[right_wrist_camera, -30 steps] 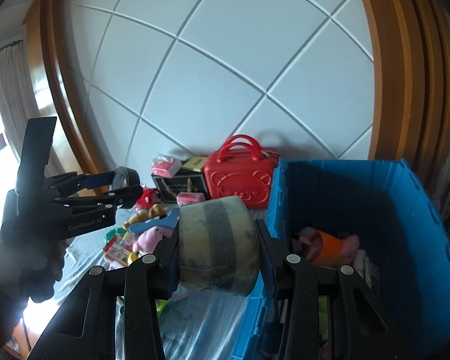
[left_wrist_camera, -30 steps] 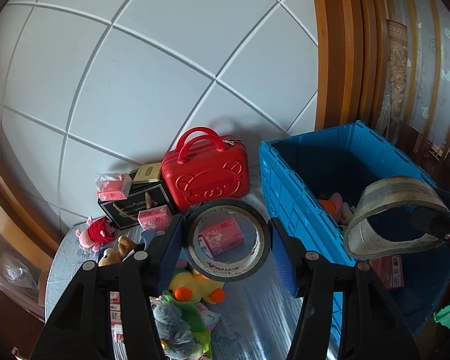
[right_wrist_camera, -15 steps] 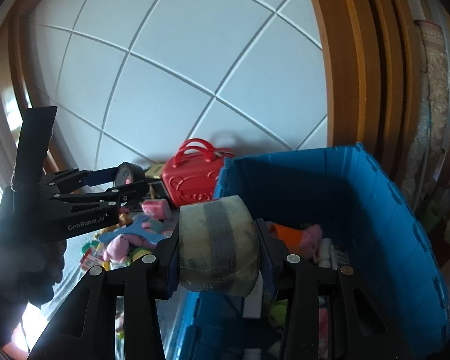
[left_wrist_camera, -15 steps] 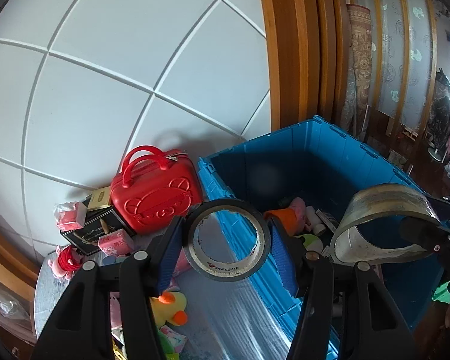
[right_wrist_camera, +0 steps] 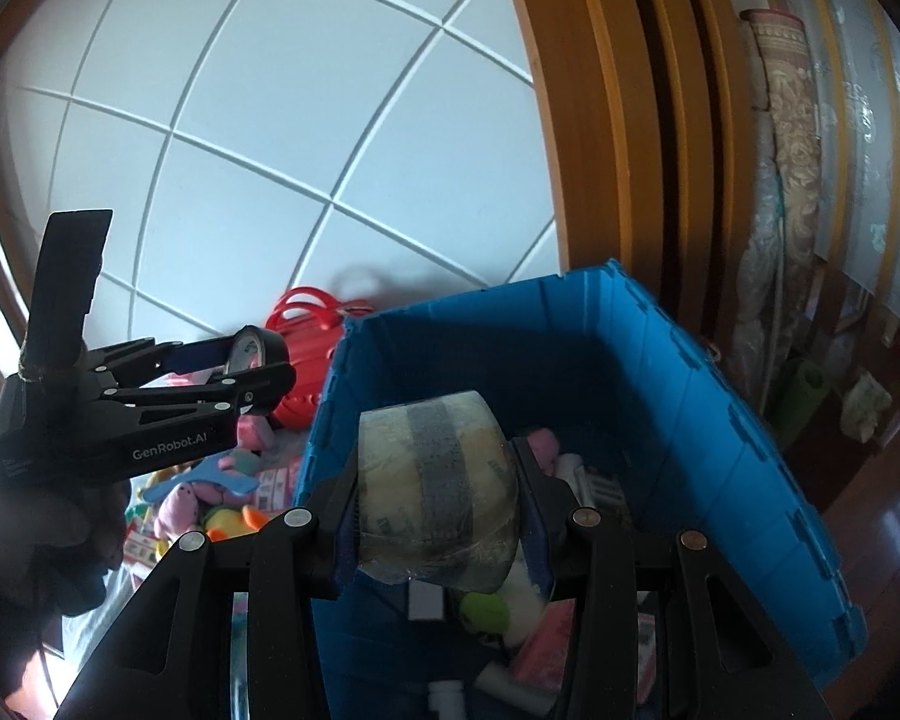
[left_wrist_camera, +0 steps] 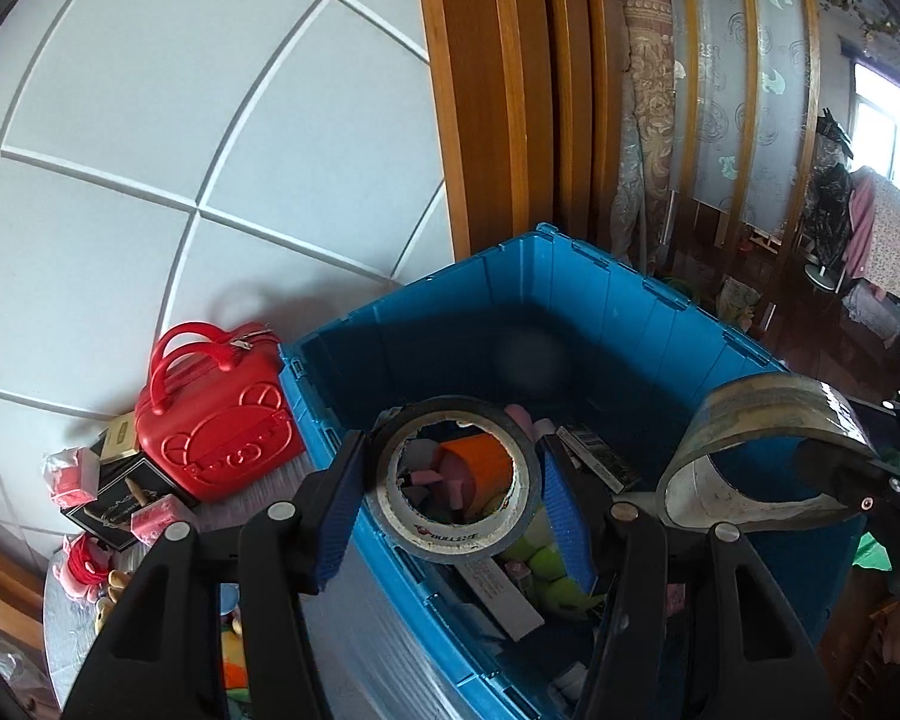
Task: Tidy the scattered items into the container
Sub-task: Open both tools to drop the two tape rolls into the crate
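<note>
My left gripper is shut on a black tape roll and holds it above the left part of the blue crate. My right gripper is shut on a clear tape roll and holds it over the crate. The clear roll also shows in the left wrist view at the right, and the left gripper shows in the right wrist view at the left. The crate holds an orange item, boxes and soft toys.
A red toy suitcase stands left of the crate against the white panelled wall. Black and pink boxes and plush toys lie on the table at the left. A wooden frame rises behind the crate.
Both grippers have swung right with their tape rolls, from over the table's scattered items to over the blue crate. Both stay shut.
</note>
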Demonstrator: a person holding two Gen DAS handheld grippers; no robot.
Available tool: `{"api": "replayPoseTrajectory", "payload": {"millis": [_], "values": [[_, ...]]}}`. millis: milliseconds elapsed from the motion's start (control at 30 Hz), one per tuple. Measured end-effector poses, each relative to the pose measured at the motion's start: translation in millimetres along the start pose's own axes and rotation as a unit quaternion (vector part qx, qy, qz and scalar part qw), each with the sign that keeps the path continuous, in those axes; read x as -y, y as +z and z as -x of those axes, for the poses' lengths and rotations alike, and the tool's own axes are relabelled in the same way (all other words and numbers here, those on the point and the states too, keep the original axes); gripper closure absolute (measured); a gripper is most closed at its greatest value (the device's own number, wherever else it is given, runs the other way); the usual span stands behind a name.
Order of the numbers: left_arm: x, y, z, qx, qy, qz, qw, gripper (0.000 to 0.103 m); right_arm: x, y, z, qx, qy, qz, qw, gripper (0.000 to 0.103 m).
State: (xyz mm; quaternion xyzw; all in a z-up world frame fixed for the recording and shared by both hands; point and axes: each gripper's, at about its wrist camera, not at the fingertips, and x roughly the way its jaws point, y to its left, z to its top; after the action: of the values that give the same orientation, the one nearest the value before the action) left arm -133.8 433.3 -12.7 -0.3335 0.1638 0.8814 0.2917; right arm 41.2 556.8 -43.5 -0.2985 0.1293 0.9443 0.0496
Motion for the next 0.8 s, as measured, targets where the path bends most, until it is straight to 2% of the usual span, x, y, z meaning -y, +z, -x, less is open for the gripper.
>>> {"api": "replayPoseTrajectory", "payload": {"millis": [300, 633, 667, 700, 733, 767, 800], "values": [[25.4, 17.0, -22.0, -0.004, -0.026, -0.012, 0.9996, 0.047, 27.2, 3.4, -7.8, -0.004, -0.033, -0.015, 0.999, 0.061], [39.5, 32.0, -35.4, -0.003, -0.054, -0.014, 0.9984, 0.047, 39.8, 7.4, -12.9, -0.008, -0.055, -0.020, 0.998, 0.061], [42.3, 33.1, -37.2, -0.006, -0.055, -0.019, 0.9983, 0.043, 39.9, 7.8, -12.8, -0.006, -0.056, -0.019, 0.998, 0.061], [46.0, 33.6, -39.3, -0.012, -0.048, -0.026, 0.9985, 0.016, 39.6, 8.1, -12.2, -0.003, -0.060, -0.018, 0.998, 0.060], [46.8, 33.8, -39.4, -0.009, -0.041, -0.023, 0.9988, 0.002, 39.3, 8.4, -11.3, 0.002, -0.065, -0.017, 0.998, 0.054], [45.6, 33.9, -38.6, -0.003, -0.043, -0.014, 0.9990, 0.000, 39.4, 8.8, -9.9, 0.008, -0.068, -0.018, 0.997, 0.018], [44.5, 33.9, -39.9, -0.006, -0.047, -0.009, 0.9988, 0.000, 40.2, 9.0, -7.8, 0.017, -0.069, -0.020, 0.997, 0.004]]}}
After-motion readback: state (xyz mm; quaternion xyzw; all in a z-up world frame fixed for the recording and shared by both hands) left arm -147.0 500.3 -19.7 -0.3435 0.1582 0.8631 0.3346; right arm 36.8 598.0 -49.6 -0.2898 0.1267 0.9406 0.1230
